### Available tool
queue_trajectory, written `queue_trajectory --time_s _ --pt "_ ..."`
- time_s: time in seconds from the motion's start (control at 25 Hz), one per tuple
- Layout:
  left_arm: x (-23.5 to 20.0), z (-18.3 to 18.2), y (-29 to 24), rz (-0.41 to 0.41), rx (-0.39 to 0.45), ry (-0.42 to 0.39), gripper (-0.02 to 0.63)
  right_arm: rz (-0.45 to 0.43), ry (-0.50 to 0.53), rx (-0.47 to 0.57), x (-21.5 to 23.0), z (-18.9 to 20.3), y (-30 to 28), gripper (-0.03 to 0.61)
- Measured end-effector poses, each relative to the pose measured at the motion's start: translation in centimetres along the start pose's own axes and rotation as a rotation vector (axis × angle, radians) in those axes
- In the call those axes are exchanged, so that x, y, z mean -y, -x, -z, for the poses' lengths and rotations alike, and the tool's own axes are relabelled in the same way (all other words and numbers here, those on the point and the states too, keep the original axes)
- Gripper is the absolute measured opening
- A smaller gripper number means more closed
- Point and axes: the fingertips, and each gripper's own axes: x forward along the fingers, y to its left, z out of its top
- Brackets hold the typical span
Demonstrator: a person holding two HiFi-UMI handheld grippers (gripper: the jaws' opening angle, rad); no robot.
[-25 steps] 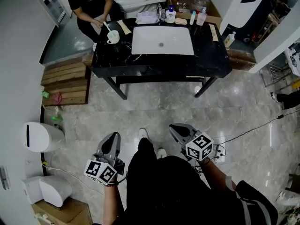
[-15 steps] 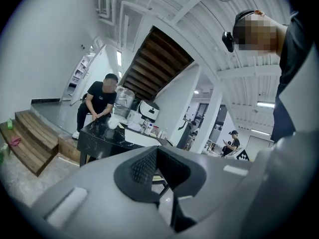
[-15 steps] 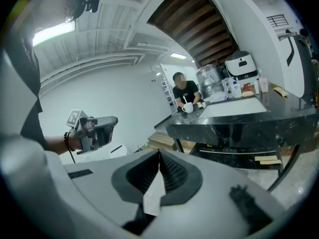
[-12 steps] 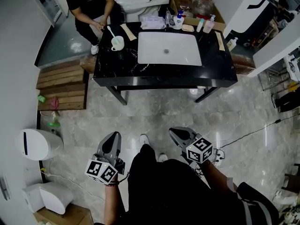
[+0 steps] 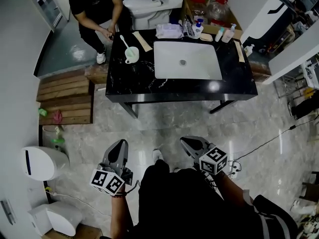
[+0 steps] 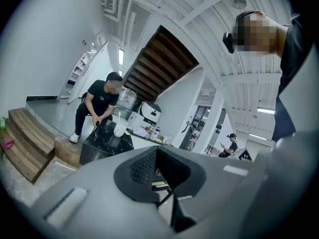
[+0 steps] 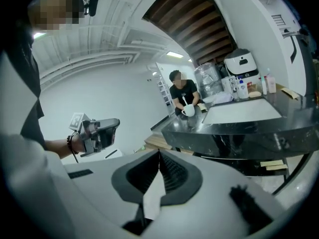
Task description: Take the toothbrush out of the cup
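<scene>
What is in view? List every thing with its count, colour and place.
Counter: one, black, top centre of the head view.
Sink: one, white, set into the counter.
Cup: one, white, on the counter's left end.
Toothbrush: one, pale, standing in the cup.
Bottles: several, mostly white, along the counter's back edge.
Toilet: one, white, behind the counter.
Bystander: one, in black, crouched at the counter's left end.
Wooden steps: one stack, brown, left of the counter.
Bin: one, white, on the floor at left.
Left gripper: grey, shut, empty.
Right gripper: grey, shut, empty.
</scene>
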Motion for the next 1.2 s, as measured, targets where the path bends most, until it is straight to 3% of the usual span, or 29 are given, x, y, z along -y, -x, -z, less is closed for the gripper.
queue_trajectory --time_s 0.6,1.2 --pt "-2.0 -2.3 -3.4 0.044 -0.014 -0.032 0.009 0.016 -0.028 0.056 1.6 -3.4 -1.7 0.014" --pt "-4.1 -5.4 -9.0 -0.035 0.003 -0.060 0.009 -0.079 0.045 0.023 7.4 -8.3 -7.6 0.014"
